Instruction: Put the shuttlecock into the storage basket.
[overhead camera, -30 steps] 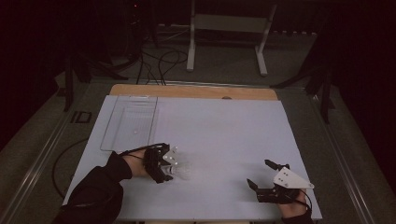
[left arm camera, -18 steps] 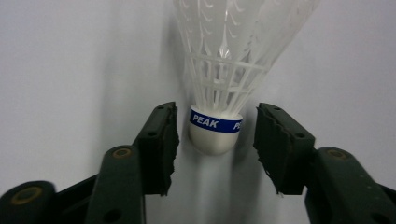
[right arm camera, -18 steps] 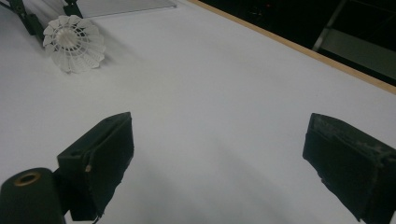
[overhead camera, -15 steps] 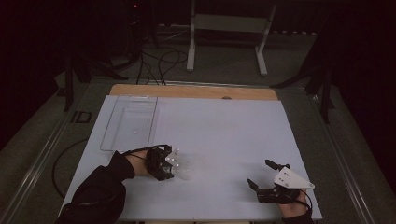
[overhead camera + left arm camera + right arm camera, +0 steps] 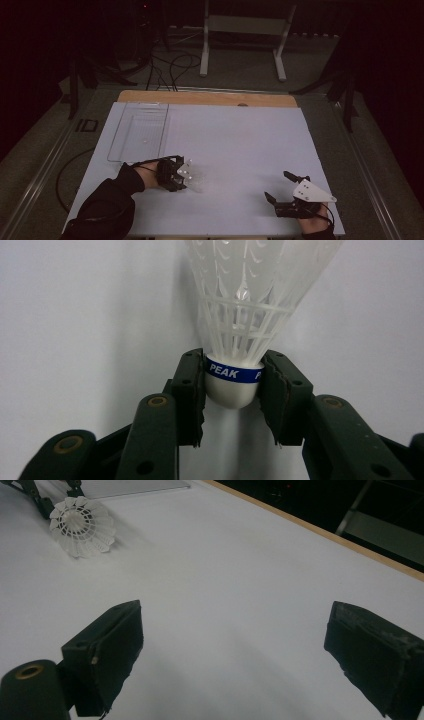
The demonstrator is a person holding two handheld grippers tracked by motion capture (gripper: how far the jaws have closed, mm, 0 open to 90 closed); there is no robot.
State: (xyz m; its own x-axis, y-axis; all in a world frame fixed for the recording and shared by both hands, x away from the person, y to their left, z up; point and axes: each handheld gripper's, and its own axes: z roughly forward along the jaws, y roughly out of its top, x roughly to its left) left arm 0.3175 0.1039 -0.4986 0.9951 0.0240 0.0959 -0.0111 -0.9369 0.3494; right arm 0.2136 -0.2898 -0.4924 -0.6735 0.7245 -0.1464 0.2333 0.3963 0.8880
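The left gripper [image 5: 192, 179] lies low over the near-left part of the white table sheet [image 5: 240, 145], the person's dark-sleeved left forearm [image 5: 107, 200] reaching in from the bottom-left corner and angling toward the middle of the table. Its jaws have just been closing, and the left gripper view [image 5: 234, 387] shows them clenched on the white plastic shuttlecock with a blue band [image 5: 240, 315]: both pads press the rounded white cork at the band, one on each side. The shuttlecock's skirt points straight away from the gripper, along the line of the jaws, and it lies right at the sheet's surface. From the right gripper view the shuttlecock [image 5: 82, 526] appears skirt-on at the far upper left, with the left gripper's black jaws [image 5: 37, 497] just behind it.

Over on the near-right corner the right gripper [image 5: 286, 188] sits close to the table edge, hand [image 5: 316, 222] coming up from the bottom, the grey three-cornered plate [image 5: 312, 191] on top. Its jaws stand wide apart with bare sheet between them [image 5: 232, 650], gripping nothing.

A clear plastic rectangular tray [image 5: 122, 145] rests on the far-left part of the sheet, just beyond the left gripper and apart from it.
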